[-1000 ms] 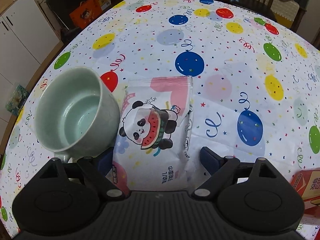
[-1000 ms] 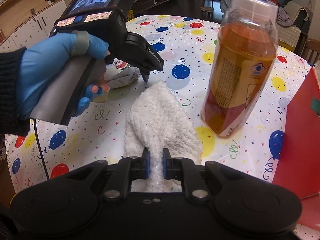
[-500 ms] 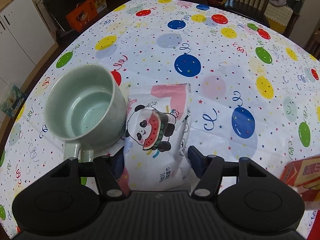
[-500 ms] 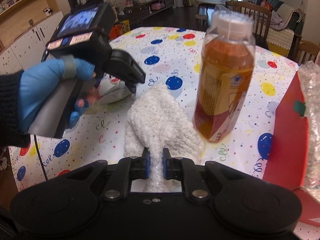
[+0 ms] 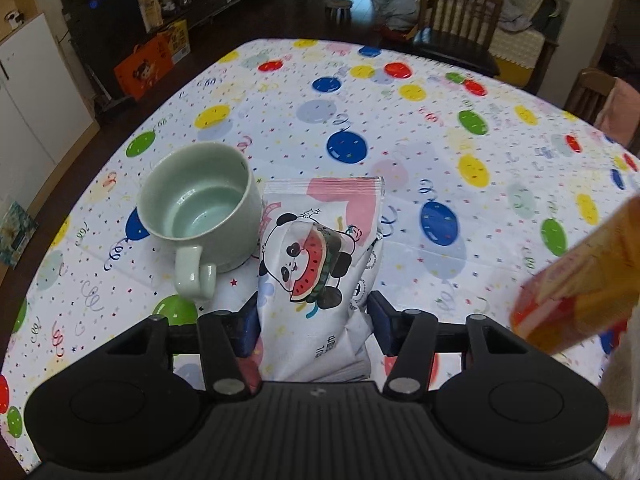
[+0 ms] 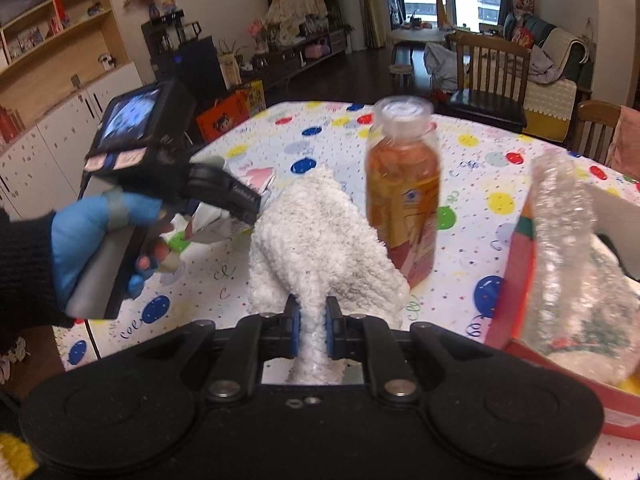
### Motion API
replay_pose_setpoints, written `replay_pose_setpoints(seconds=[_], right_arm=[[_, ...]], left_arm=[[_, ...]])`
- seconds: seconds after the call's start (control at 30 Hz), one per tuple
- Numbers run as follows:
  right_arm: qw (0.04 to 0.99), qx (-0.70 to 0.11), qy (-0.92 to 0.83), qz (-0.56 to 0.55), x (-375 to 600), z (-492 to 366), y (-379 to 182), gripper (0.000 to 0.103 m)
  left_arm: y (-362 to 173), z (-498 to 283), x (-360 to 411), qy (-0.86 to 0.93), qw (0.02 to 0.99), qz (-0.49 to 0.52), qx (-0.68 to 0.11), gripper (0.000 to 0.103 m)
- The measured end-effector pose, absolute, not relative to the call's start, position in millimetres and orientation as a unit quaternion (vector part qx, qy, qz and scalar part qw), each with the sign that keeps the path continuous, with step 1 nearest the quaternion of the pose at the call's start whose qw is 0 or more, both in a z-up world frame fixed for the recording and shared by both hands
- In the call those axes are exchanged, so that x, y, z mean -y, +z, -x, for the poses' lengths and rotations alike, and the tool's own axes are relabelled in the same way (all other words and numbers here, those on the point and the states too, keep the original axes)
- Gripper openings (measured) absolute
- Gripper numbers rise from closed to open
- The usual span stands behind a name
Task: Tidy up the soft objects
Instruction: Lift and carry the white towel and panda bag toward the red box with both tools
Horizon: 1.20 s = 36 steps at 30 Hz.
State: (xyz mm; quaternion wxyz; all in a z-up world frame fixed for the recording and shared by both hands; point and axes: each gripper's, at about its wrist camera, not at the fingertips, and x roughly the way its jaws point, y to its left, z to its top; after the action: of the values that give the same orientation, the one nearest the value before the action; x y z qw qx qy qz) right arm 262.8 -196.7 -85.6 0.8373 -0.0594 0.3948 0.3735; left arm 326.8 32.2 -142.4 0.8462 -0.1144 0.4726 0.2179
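My left gripper (image 5: 312, 322) is shut on a white tissue pack with a panda and watermelon print (image 5: 320, 256) and holds it lifted above the table. My right gripper (image 6: 312, 326) is shut on a fluffy white towel (image 6: 316, 248), held up over the table. The left gripper and the tissue pack also show in the right wrist view (image 6: 224, 216), to the left of the towel. A red box (image 6: 560, 360) at the right holds a bubble-wrapped soft item (image 6: 580, 280).
A pale green mug (image 5: 200, 212) stands just left of the tissue pack. An orange drink bottle (image 6: 404, 196) stands right of the towel. The balloon-print tablecloth (image 5: 400, 128) covers the table. Wooden chairs (image 6: 488, 80) stand at the far edge.
Both grippers have risen and pulled back. The left jaws have closed onto the tissue pack and lifted it. The towel has come up off the table with the right gripper.
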Motion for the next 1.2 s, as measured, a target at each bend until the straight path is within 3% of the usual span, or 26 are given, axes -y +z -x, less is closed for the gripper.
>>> replay_pose_setpoints(seconds=[0.7,1.2], right_arm=[[0.893,-0.34,0.295,-0.003,320.6,-262.5,-20.3,0.011],[0.923,-0.343,0.173,-0.022,401.4,-296.5,-31.9,0.011]], left_arm=[[-19.2,-264.3,94.6,0.01,0.91,0.043,-0.413,0.054],[-23.6,-344.4,226.6,-0.113,0.906,-0.032,-0.406,0.054]])
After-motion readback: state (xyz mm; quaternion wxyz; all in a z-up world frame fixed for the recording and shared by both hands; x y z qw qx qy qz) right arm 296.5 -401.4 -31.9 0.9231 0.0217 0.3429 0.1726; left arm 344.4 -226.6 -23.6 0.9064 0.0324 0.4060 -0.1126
